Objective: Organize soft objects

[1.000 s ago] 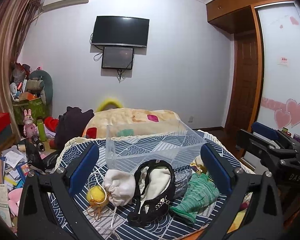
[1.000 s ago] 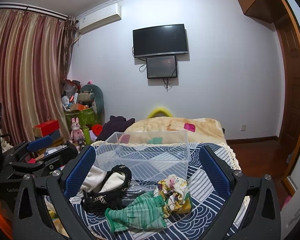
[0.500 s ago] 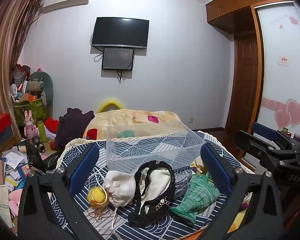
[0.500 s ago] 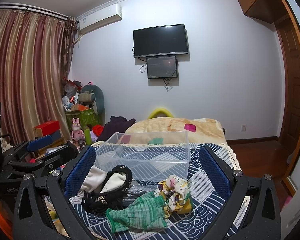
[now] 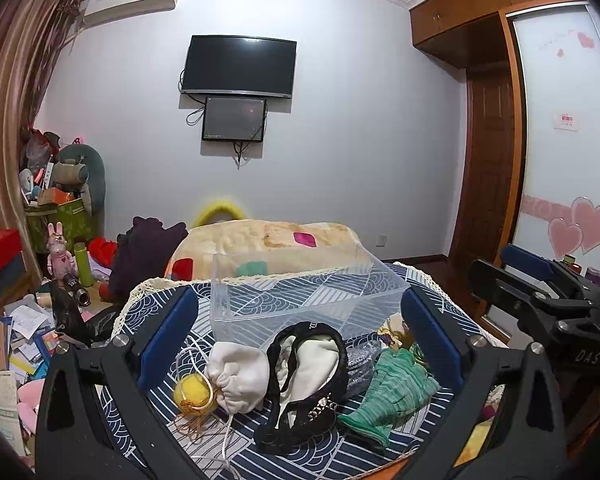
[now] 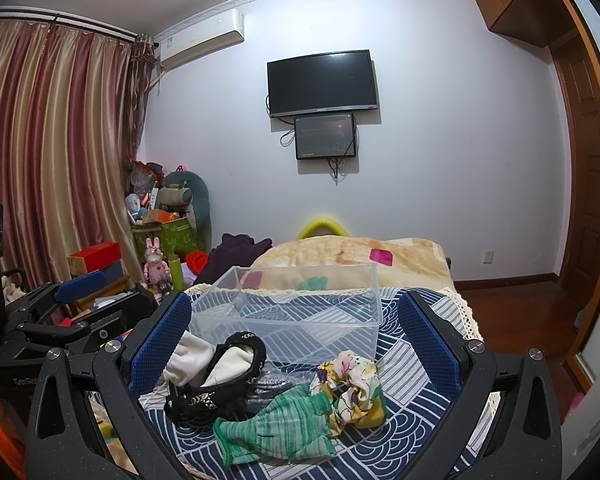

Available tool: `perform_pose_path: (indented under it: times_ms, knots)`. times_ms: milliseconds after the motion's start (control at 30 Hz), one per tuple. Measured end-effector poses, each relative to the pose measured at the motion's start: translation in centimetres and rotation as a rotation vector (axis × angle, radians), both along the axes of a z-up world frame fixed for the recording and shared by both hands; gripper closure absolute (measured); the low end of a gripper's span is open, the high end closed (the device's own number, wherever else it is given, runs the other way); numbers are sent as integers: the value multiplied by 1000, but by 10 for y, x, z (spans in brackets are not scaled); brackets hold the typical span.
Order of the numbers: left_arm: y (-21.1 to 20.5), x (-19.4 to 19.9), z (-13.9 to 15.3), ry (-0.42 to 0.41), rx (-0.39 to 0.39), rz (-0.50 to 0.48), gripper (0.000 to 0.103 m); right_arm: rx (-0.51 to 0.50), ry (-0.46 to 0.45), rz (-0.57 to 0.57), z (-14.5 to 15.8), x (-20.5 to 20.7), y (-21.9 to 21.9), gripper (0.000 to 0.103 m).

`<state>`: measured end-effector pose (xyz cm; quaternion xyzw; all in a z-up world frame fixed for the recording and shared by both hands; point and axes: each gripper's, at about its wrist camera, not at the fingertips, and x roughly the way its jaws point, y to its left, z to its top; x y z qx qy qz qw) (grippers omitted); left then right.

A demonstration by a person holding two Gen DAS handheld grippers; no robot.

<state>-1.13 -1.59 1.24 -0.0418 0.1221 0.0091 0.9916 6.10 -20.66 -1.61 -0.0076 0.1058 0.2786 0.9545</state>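
A clear plastic bin (image 5: 300,296) stands empty on the blue patterned tablecloth (image 5: 260,452); it also shows in the right wrist view (image 6: 296,312). In front of it lie a yellow ball (image 5: 193,393), a white drawstring pouch (image 5: 240,376), a black and cream slipper (image 5: 304,376), a grey knit piece (image 5: 362,364), a green knit glove (image 5: 396,388) and a floral cloth (image 6: 350,380). My left gripper (image 5: 300,332) is open above the pile, holding nothing. My right gripper (image 6: 294,340) is open above the slipper (image 6: 216,380) and glove (image 6: 276,428), holding nothing.
A bed with a beige blanket (image 5: 268,240) lies behind the table. Clutter, boxes and toys (image 5: 28,300) fill the floor at the left. A wooden door and wardrobe (image 5: 496,168) stand at the right. The other gripper's body (image 5: 548,308) sits at the right edge.
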Motion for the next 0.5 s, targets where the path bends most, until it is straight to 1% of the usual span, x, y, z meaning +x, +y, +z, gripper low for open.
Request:
perform_pose_path:
  times_ms: [367, 500]
  knots:
    - [0, 0, -2, -3, 5, 11, 0, 1, 1, 2, 3, -2, 2, 0]
    - [5, 7, -9, 21, -8, 9, 0, 8, 14, -5, 0, 2, 4, 0]
